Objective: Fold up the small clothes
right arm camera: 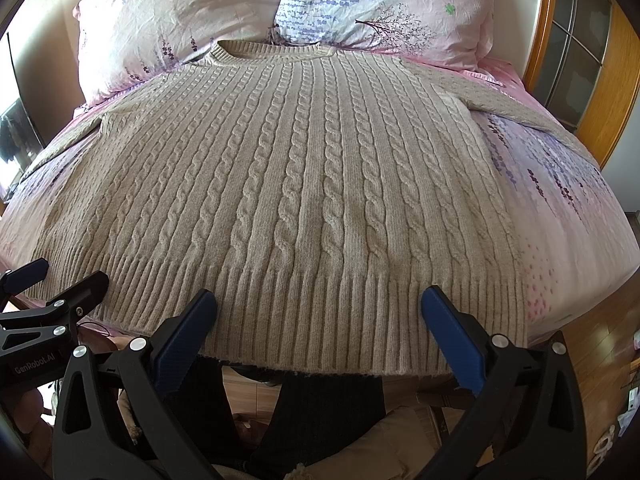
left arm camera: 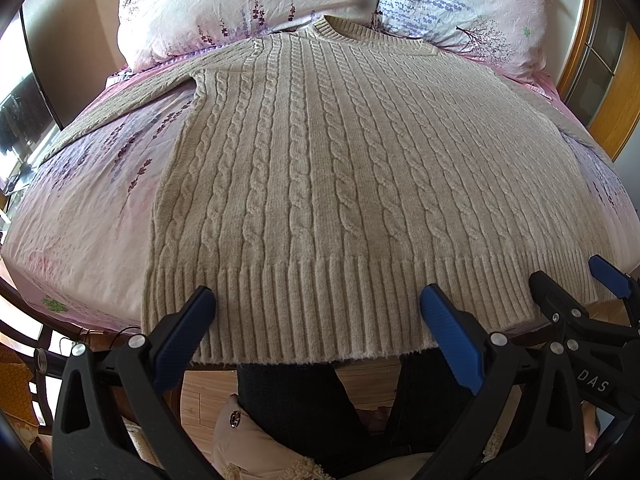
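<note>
A beige cable-knit sweater (left arm camera: 320, 168) lies flat and face up on the bed, neck away from me, ribbed hem hanging slightly over the near edge; it also shows in the right wrist view (right arm camera: 304, 184). Its sleeves spread out to both sides. My left gripper (left arm camera: 316, 304) is open and empty, its blue-padded fingers just above the hem's left half. My right gripper (right arm camera: 318, 308) is open and empty above the hem's right half. The right gripper also shows at the right edge of the left wrist view (left arm camera: 572, 280), and the left gripper at the left edge of the right wrist view (right arm camera: 68, 276).
The bed has a pink floral sheet (left arm camera: 80, 216). Two floral pillows (left arm camera: 248, 0) (right arm camera: 384, 4) lean at the head, touching the sweater's collar. A wooden-framed door (right arm camera: 580, 64) is at the right. The person's dark trousers (left arm camera: 304, 408) and wood floor are below the bed edge.
</note>
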Demonstrator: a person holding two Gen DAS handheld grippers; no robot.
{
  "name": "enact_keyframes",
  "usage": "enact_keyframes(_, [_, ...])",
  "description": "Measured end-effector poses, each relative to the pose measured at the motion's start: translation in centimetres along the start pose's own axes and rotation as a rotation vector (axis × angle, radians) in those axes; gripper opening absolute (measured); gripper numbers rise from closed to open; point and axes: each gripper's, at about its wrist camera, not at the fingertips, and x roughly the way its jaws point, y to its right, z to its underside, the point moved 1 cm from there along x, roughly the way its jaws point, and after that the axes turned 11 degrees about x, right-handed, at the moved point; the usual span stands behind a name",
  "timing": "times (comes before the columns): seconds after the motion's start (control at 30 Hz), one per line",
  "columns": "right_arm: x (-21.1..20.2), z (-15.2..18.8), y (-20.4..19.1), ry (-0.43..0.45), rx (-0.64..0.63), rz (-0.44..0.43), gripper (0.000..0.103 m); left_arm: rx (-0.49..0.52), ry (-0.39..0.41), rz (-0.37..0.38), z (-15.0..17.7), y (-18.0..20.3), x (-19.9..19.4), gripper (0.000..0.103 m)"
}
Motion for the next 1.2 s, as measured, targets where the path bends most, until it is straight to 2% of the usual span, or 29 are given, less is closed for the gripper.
enact_keyframes(0.7, [0.1,-0.5,0.0,-0.015,-0.013,-0.009,0.102,0.002,-0.006,0.0,0.0,0.2,0.0,0.101])
enact_keyframes(1.03, [-0.1,-0.6,0.6,0.061,-0.08,-0.103,0.102,0.024,0.01,0.015,-0.2,-0.1,0.3,0.101])
enact_keyframes(1.2, [0.1,-2.9,2.3,0.064,-0.038,-0.124,0.102,0.042,0.053,0.045,-1.5,-0.7,0.5,0.101])
